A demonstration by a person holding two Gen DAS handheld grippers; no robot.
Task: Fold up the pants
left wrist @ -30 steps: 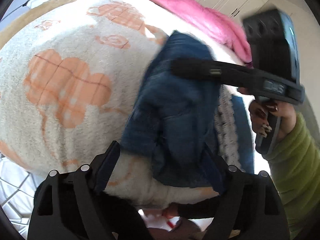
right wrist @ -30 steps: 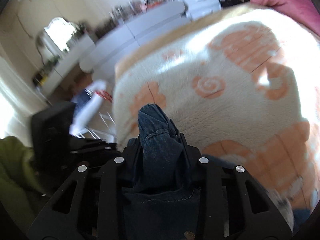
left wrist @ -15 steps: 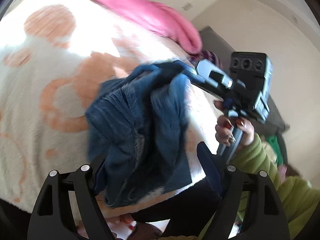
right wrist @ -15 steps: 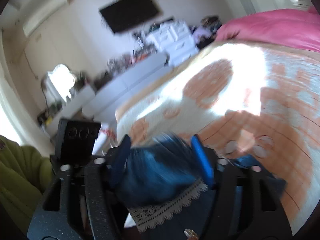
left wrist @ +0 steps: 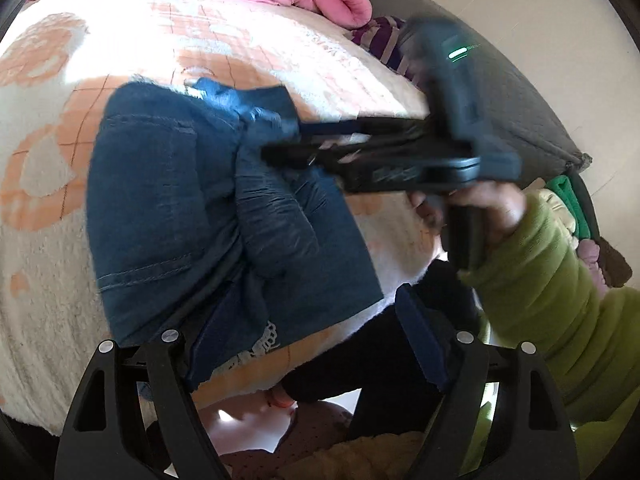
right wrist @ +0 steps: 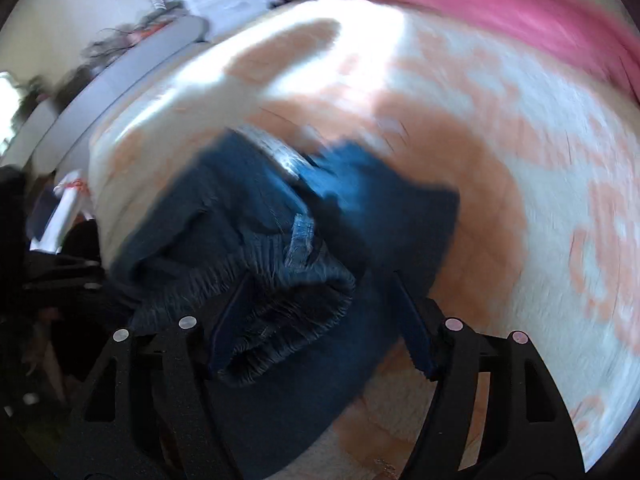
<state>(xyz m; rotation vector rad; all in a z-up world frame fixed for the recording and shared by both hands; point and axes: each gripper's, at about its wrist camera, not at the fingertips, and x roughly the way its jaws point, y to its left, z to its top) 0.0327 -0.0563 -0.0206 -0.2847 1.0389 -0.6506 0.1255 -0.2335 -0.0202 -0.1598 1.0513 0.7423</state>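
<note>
The right gripper (right wrist: 320, 320) is seen spread apart, its jaws having just been opening, with the waistband of the pants (left wrist: 192, 208) lying loose between them. The left gripper (left wrist: 304, 344) is likewise held apart, empty. The pants are now laid bunched on the bed (left wrist: 48, 280), so flattening is judged necessary before folding.

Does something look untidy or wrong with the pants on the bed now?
Yes. The pants lie bunched on the blanket, not flat: the gathered waistband is rumpled up, and a lace trim sticks out at the edge.

right tongs (right wrist: 320, 320) opened off pants (left wrist: 192, 208), now dropped on bed (left wrist: 48, 280)
</note>
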